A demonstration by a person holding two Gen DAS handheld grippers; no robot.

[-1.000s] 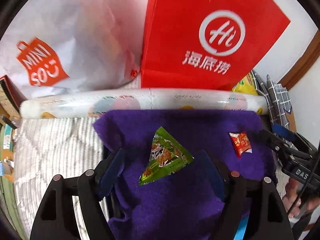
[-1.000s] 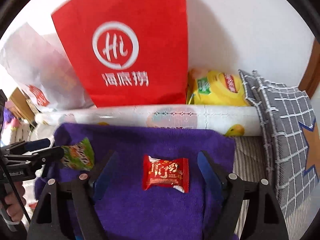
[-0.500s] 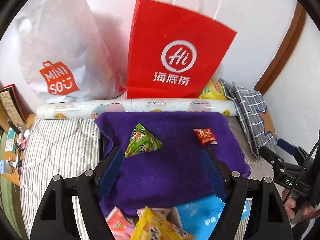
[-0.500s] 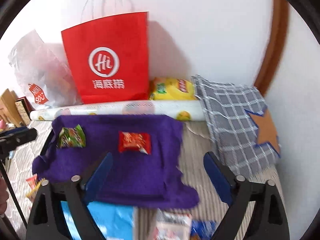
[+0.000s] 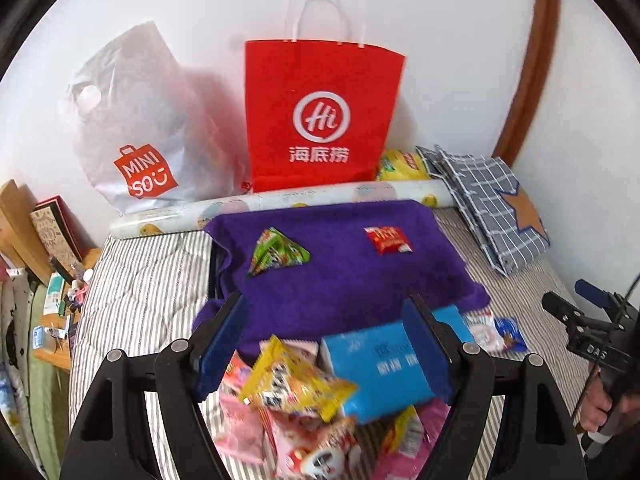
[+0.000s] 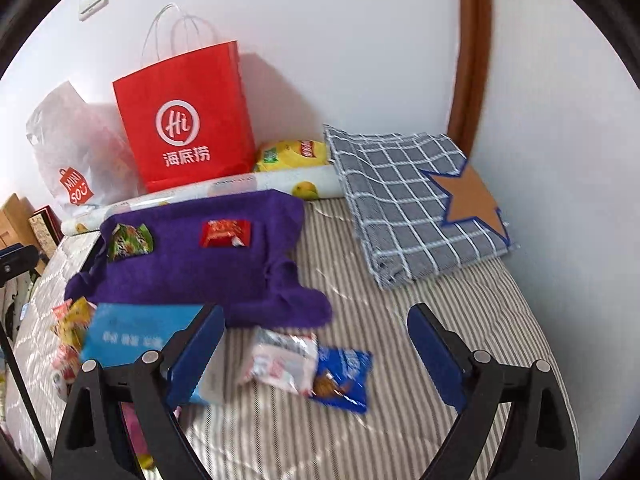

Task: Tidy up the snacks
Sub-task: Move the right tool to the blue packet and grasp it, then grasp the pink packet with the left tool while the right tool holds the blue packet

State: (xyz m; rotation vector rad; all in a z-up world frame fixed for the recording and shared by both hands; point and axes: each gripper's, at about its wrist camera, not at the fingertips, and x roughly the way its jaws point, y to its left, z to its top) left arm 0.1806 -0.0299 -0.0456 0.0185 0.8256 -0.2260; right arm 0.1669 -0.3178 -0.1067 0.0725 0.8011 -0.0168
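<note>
A purple cloth point(image 5: 352, 276) point(image 6: 208, 264) lies on the striped bed. On it sit a green triangular snack point(image 5: 278, 251) point(image 6: 130, 241) and a red snack packet point(image 5: 387, 239) point(image 6: 225, 233). A pile of loose snacks lies in front of the cloth: a yellow packet point(image 5: 294, 386), a blue pack point(image 5: 380, 364) point(image 6: 132, 334), pink packets point(image 5: 316, 446), and a white-and-blue packet point(image 6: 308, 366) point(image 5: 498, 332). My left gripper point(image 5: 326, 344) is open and empty above the pile. My right gripper point(image 6: 316, 354) is open and empty above the white-and-blue packet.
A red paper bag point(image 5: 320, 116) point(image 6: 186, 120) and a white Miniso bag point(image 5: 136, 128) stand against the wall behind a rolled mat point(image 5: 280, 204). A yellow chip bag point(image 6: 292, 154) and a folded grey checked cloth point(image 6: 412, 196) lie at the right. Cluttered shelf at left point(image 5: 52, 280).
Both grippers have pulled back and up from the purple cloth, leaving the green and red snacks on it. The snack pile at the front has come into view.
</note>
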